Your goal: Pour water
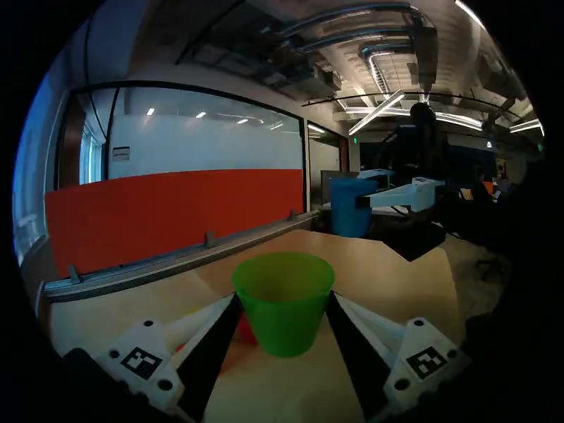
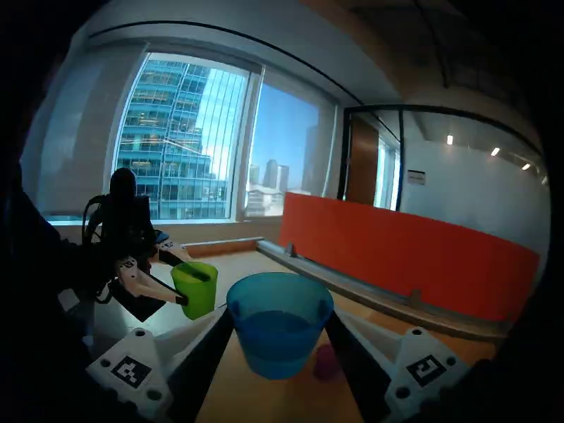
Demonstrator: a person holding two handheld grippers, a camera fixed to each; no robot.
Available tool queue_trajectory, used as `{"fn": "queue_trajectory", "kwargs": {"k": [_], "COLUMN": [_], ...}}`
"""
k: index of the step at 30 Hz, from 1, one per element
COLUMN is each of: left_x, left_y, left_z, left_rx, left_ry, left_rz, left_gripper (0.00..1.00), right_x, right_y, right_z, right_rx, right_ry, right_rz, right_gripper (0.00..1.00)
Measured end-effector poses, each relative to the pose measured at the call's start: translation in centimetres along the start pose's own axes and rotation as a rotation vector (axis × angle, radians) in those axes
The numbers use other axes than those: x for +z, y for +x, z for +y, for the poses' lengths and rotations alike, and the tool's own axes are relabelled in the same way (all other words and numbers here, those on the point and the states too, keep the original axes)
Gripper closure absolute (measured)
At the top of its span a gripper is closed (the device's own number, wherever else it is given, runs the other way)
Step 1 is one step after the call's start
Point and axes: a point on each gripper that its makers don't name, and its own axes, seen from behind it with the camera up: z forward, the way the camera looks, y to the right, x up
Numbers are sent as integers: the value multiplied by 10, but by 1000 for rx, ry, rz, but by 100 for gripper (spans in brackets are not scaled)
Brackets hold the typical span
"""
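Observation:
A green cup [image 1: 283, 321] stands upright between the fingers of my left gripper [image 1: 283, 297], which is shut on it just above the wooden table [image 1: 381, 275]. In the right gripper view, my right gripper [image 2: 278, 314] is shut on a translucent blue cup [image 2: 278, 338] holding water, also upright. Each view shows the other cup farther off: the blue cup [image 1: 350, 206] in white fingers [image 1: 398, 194], and the green cup [image 2: 195, 287] held by the left gripper [image 2: 189, 280]. The cups are apart, neither tilted.
A small red-pink object [image 2: 326, 361] lies on the table under the cups, also seen behind the green cup as a red shape [image 1: 244, 330]. An orange partition [image 1: 176, 211] on a metal rail [image 1: 176, 259] runs along the table's far edge. A person's dark sleeve [image 2: 42, 261] is at the left.

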Motion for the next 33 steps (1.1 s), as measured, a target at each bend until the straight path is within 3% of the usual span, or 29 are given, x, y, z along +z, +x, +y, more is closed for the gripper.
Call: {"fn": "queue_trajectory", "kwargs": {"k": [15, 33], "left_x": [0, 3], "left_y": [-2, 4], "left_z": [13, 24], "left_rx": [21, 4], "left_ry": [-21, -45], "left_rz": [-4, 40], "left_gripper": [17, 17], "right_x": [16, 42], "right_y": [17, 38], "right_z": [0, 2], "right_rx": [-106, -259], "right_ry": [18, 31], "right_rz": [8, 8], "right_gripper": [10, 10]}}
